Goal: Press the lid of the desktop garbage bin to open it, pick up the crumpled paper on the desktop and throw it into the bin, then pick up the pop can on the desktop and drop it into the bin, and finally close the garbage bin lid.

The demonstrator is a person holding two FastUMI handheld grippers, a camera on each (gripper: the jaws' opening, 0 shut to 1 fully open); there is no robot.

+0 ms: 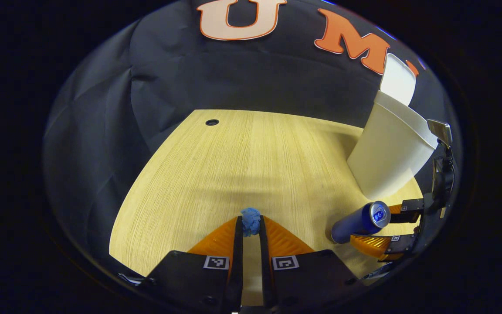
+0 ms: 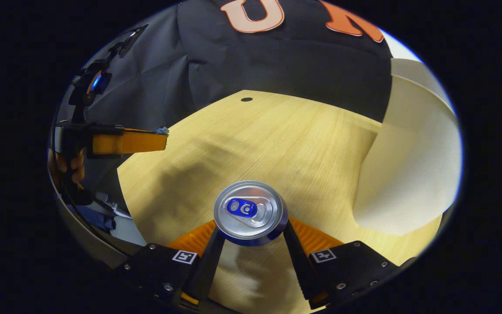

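Note:
A small blue crumpled paper is pinched between the tips of my left gripper, which is shut on it above the wooden desktop. The blue pop can shows its silver top, and my right gripper is shut on its sides. In the left gripper view the can leans in the right gripper just in front of the white bin. The bin's lid stands raised. The bin rises close on the right in the right gripper view. Whether the can touches the desktop is unclear.
The left gripper reaches in from the left in the right gripper view, with a hand behind it. A round cable hole sits near the desktop's far edge. The black cloth wall closes the back.

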